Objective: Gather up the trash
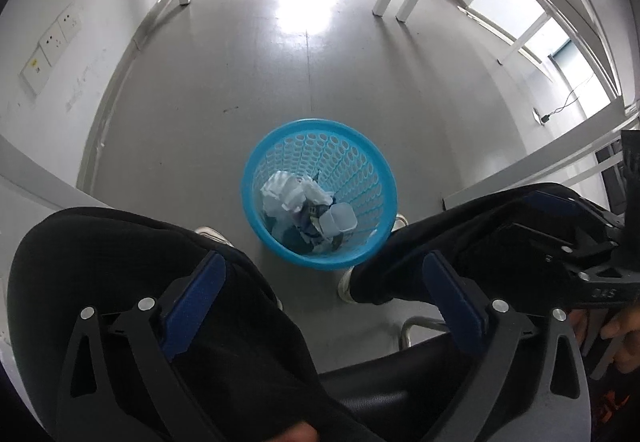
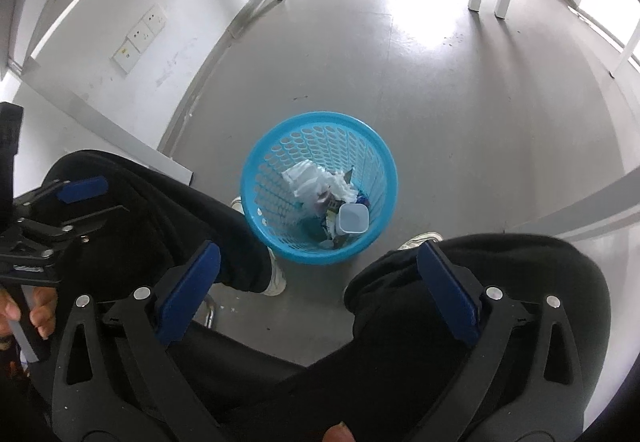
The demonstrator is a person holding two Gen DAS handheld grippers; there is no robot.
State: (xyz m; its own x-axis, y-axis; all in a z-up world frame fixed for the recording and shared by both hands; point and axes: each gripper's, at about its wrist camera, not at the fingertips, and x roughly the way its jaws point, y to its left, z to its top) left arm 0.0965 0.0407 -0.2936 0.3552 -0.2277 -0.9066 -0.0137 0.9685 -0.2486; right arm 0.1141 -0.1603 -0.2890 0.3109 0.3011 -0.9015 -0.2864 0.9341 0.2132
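A blue perforated wastebasket [image 1: 320,194] stands on the grey floor [image 1: 280,82] between the seated person's 2 shoes. Inside lie crumpled white paper [image 2: 316,180], a pale plastic cup [image 2: 352,219] and wrappers. The left hand-held gripper [image 1: 324,290] and the right hand-held gripper [image 2: 320,282] both hang above the knees, spread wide and grasping nothing.

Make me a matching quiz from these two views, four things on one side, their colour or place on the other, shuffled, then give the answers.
Things:
1. basket
2. crumpled paper
3. plastic cup
4. wall sockets

Descriptions:
A. white, bunched up in the basket
B. on the white wall, above the floor
C. blue, perforated, on the floor
D. pale, open mouth showing, among the trash

Pairs: 1-C, 2-A, 3-D, 4-B
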